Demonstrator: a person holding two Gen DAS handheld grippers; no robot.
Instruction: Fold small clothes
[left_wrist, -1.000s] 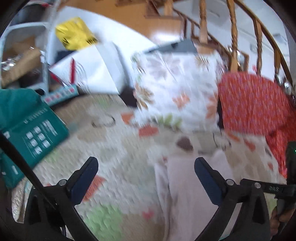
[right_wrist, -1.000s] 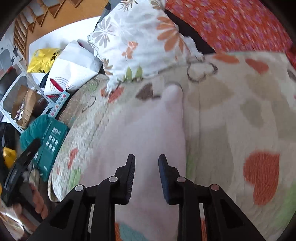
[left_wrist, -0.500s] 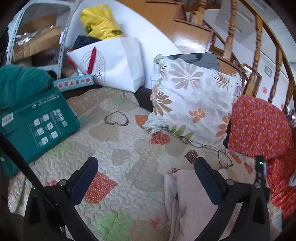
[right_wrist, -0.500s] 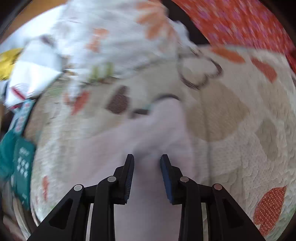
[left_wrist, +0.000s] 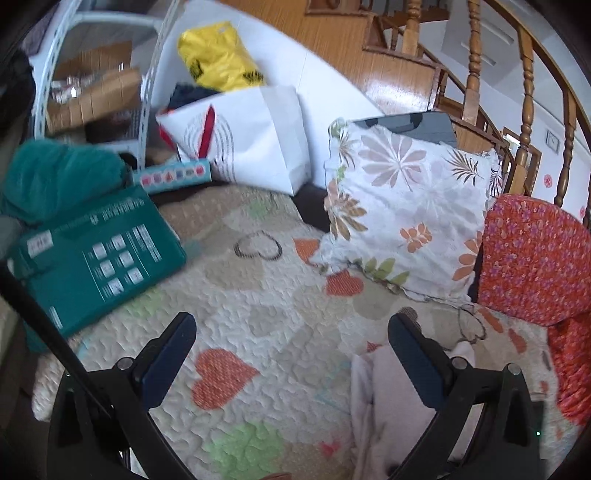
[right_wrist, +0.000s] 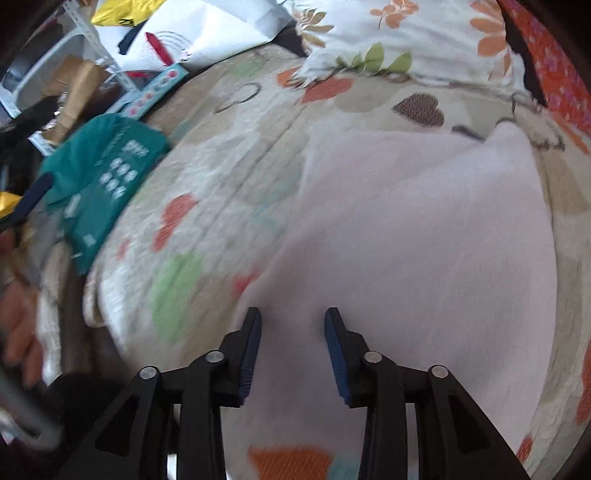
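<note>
The pale pink garment (right_wrist: 424, 236) lies spread on the quilted heart-print cover (left_wrist: 258, 306), and the coming move turns on where it sits against each set of jaws: straight ahead of and beneath the right gripper (right_wrist: 293, 325), but off to the low right of the left gripper (left_wrist: 291, 343), whose right finger overlaps its bunched edge in the left wrist view. So the right hand is plainly the nearer one. The cloth's long axis runs away from the right gripper, from the wide part under the fingers up to a peaked corner near the floral pillow (left_wrist: 406, 206). The right jaws have just been opening and stand partly apart; the cloth shows in the gap, but it seems to lie flat below them, not pinched, though blur makes that hard to say for sure. The left jaws are spread wide over bare cover and hold nothing. Counted: one pink garment, two grippers, one floral pillow, one red patterned cushion (left_wrist: 532, 258), one green box (left_wrist: 99, 258) at the cover's left edge, one white paper bag (left_wrist: 255, 140) behind it, one yellow bag (left_wrist: 218, 55) above that. A bare hand (right_wrist: 18, 325) shows at the left rim of the right wrist view, holding the other tool.
</note>
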